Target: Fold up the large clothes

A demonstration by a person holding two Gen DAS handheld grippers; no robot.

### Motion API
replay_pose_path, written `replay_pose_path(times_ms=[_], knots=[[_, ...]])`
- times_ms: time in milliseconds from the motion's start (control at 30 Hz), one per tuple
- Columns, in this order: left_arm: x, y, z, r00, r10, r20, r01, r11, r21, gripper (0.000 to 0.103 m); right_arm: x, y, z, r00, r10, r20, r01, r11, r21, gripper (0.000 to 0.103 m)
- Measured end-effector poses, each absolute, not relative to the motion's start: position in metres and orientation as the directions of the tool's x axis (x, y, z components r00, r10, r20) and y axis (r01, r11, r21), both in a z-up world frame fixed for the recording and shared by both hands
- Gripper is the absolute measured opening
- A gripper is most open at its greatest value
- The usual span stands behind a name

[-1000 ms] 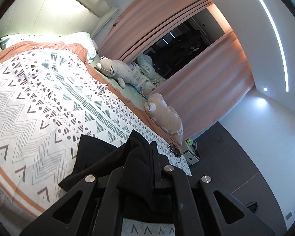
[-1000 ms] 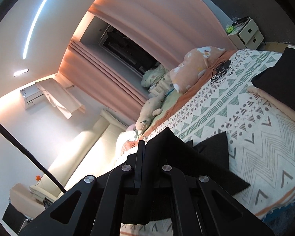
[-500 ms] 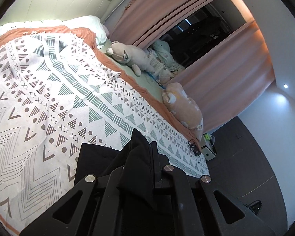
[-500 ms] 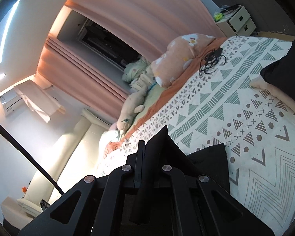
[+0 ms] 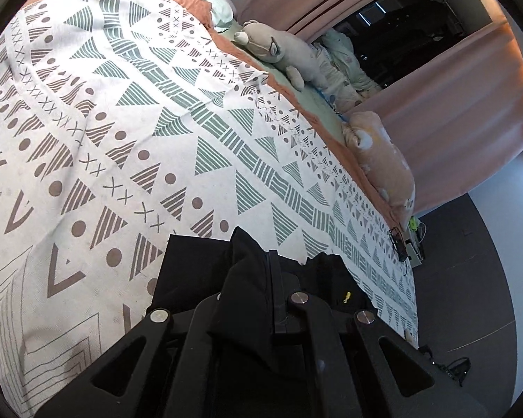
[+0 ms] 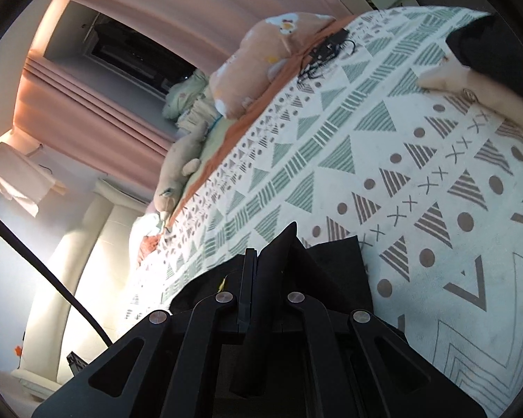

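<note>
— Left gripper (image 5: 261, 254) was pressed together on a fold of the black garment (image 5: 195, 268), yes?

— Yes. Its jaws were closed, and a bunch of the black cloth stood up between them. More of the same garment lay flat under it on the patterned bedspread (image 5: 129, 111), near the lower edge of the left wrist view. A small yellow tag (image 5: 346, 296) showed on the cloth to the right of the jaws.

— What was behind, from left to right?

— A pale pillow (image 5: 219, 10) at the head of the bed, then a grey plush animal (image 5: 279, 48) lying along the far side, then a peach plush toy (image 5: 383, 160), and the pink curtains (image 5: 470, 97) around a dark window.

— And the right gripper (image 6: 261, 257)?

— It also was closed on the black garment (image 6: 338, 261); one stiff corner of cloth rose between its jaws, and a flat part lay just to the right on the bedspread (image 6: 418, 174). In that view a tangle of black cable (image 6: 326, 52) lay beside the peach plush toy (image 6: 258, 69). At the far right edge a beige garment (image 6: 470, 87) lay on the bed with some dark cloth (image 6: 488, 48) on it.
</note>
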State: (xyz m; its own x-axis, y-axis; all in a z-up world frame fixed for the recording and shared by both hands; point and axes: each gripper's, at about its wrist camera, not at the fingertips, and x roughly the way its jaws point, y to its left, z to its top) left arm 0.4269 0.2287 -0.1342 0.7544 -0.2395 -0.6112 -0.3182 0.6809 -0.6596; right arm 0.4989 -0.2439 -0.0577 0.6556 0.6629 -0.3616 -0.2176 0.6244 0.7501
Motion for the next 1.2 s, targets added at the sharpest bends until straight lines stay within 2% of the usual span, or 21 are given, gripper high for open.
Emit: replay_pose_path(times_ms=[333,433,467,500,533,567,600,633,1200], knots=[[0.488,0.233,-0.152,0.729,-0.268,-0.63,-0.318,0.683,-0.658,0.006,0.553,-0.217,-0.059,0.634,0.639,-0.435,-0.186,0.672,0.717,0.0],[0.504,0.229,-0.162,0.692,-0.242,-0.68,-0.365,0.695,-0.62,0.008,0.565,-0.21,-0.063,0.618,0.621,-0.482,-0.148,0.694,0.705,0.002],[0.507,0.227,-0.164,0.687,-0.243,-0.685,-0.366,0.698,-0.615,0.014,0.565,-0.207,-0.062,0.622,0.606,-0.497,-0.146,0.713,0.686,0.004],[0.51,0.225,-0.166,0.686,-0.248,-0.685,-0.362,0.7,-0.615,0.032,0.566,-0.203,-0.062,0.623,0.599,-0.503,-0.146,0.721,0.677,0.006],[0.511,0.224,-0.166,0.688,-0.254,-0.679,-0.354,0.7,-0.62,0.05,0.564,-0.201,-0.06,0.626,0.596,-0.503,-0.15,0.725,0.673,0.017],[0.511,0.224,-0.166,0.692,-0.257,-0.675,-0.348,0.701,-0.623,0.099,0.563,-0.201,-0.059,0.624,0.599,-0.502,-0.152,0.723,0.674,0.045],[0.508,0.223,-0.163,0.705,-0.247,-0.664,-0.343,0.701,-0.625,0.103,0.56,-0.202,-0.057,0.628,0.597,-0.498,-0.153,0.723,0.674,0.064],[0.506,0.224,-0.161,0.706,-0.237,-0.667,-0.346,0.706,-0.618,0.103,0.558,-0.204,-0.056,0.634,0.594,-0.494,-0.155,0.724,0.672,0.086],[0.397,0.228,-0.133,0.725,-0.175,-0.666,-0.372,0.715,-0.592,0.103,0.453,-0.202,-0.021,0.598,0.557,-0.576,-0.246,0.812,0.53,0.086]])
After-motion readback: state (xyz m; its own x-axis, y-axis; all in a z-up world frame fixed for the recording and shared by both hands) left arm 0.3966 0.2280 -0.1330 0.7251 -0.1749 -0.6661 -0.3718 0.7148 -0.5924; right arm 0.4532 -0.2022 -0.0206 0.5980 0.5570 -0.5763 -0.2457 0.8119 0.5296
